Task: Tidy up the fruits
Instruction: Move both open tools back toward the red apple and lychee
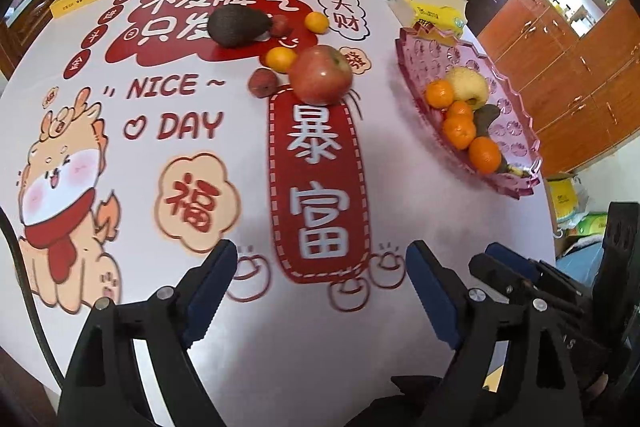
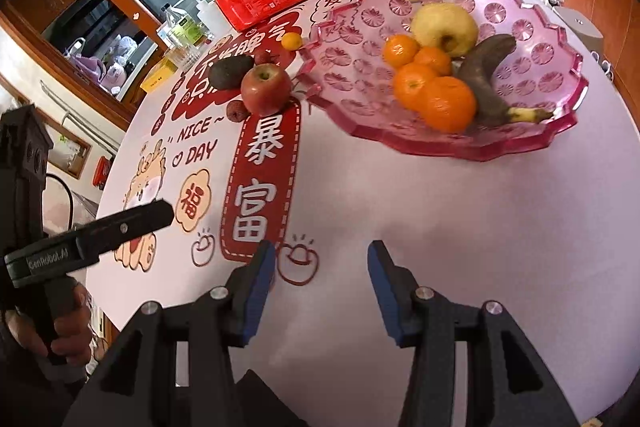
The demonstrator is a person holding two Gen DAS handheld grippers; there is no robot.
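The table [image 1: 140, 307] carries loose fruit well apart from both tools; the tray [image 2: 532, 143] already holds several; the round apple [image 1: 320, 75] could roll if nudged, knocking the mandarin [image 1: 281, 59]; left tool [image 1: 320, 291] and right tool [image 2: 322, 291] gape empty.

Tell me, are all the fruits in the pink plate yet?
Not yet. Done: the pink tray already holds four oranges, a yellow apple and a dark banana. In hand: nothing; the left gripper and right gripper are both open and empty. Left on the table: the red apple, the avocado, two small oranges and two small reddish fruits.
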